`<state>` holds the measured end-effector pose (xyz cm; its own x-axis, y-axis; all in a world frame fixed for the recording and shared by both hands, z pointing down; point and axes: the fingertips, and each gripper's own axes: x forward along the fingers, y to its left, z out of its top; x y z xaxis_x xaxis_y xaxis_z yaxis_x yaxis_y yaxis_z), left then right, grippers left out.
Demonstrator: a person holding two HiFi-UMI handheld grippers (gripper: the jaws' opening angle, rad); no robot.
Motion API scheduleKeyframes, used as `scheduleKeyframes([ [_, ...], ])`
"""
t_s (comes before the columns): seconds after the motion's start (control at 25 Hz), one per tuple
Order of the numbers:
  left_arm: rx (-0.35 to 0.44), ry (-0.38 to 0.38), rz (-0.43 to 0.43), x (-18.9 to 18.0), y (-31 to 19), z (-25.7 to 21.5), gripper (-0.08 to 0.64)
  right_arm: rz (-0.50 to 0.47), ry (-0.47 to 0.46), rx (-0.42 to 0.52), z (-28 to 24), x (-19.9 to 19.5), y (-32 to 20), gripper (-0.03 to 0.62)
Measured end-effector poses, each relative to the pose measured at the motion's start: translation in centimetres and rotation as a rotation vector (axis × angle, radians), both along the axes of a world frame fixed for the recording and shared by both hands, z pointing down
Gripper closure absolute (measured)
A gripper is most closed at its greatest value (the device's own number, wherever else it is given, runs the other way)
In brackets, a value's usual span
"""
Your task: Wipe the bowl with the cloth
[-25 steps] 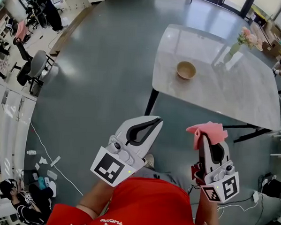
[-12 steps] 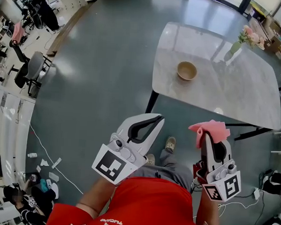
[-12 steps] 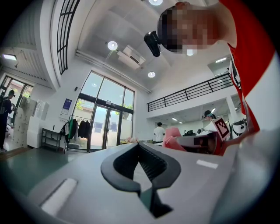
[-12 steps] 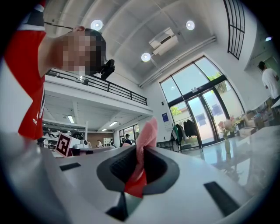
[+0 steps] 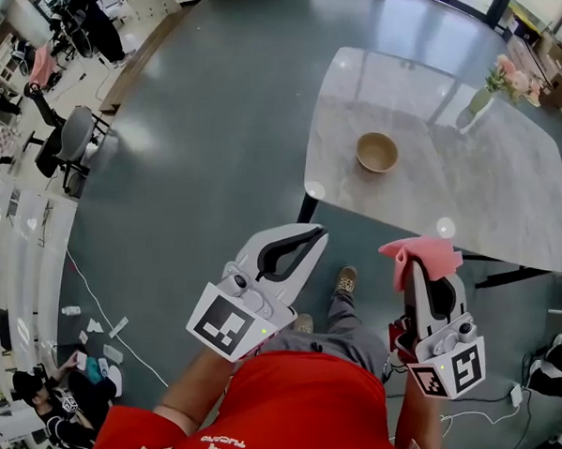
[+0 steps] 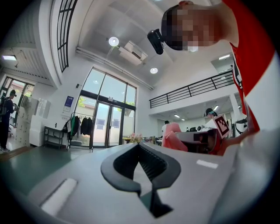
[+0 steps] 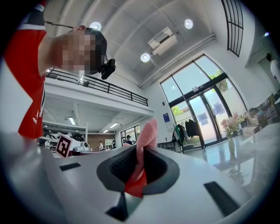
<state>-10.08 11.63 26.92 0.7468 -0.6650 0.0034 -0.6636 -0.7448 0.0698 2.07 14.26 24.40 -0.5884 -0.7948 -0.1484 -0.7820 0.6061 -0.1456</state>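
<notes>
A tan bowl (image 5: 377, 152) stands upright near the left side of the pale marble table (image 5: 509, 184), well ahead of both grippers. My right gripper (image 5: 416, 261) is shut on a pink cloth (image 5: 420, 258), which sticks out of its tip; the cloth (image 7: 144, 144) shows pinched between the jaws in the right gripper view. My left gripper (image 5: 310, 234) is shut with nothing in it, held over the floor short of the table's near corner. In the left gripper view the cloth (image 6: 171, 139) appears off to the right.
A vase of pink flowers (image 5: 500, 85) stands at the table's far right. Dark table legs (image 5: 305, 206) drop from the near edge. The grey floor (image 5: 200, 149) stretches left toward office chairs (image 5: 74, 133) and people at the far left.
The table and bowl have drifted slightly nearer and lower in the head view. Both grippers hold the same pose, the cloth still gripped.
</notes>
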Motion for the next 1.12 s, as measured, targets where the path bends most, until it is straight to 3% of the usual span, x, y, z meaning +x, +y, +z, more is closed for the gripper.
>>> scheduleKeyframes([
  [1.0,-0.034,-0.078,-0.101,5.9,-14.6,1.6,0.554,-0.088,0.070,0.017,2.0,5.7,-15.9,0.569],
  [1.12,0.002,-0.092,-0.119,6.5,-16.3,1.8,0.554,-0.102,0.099,0.018,2.7,6.0,-17.1,0.569],
])
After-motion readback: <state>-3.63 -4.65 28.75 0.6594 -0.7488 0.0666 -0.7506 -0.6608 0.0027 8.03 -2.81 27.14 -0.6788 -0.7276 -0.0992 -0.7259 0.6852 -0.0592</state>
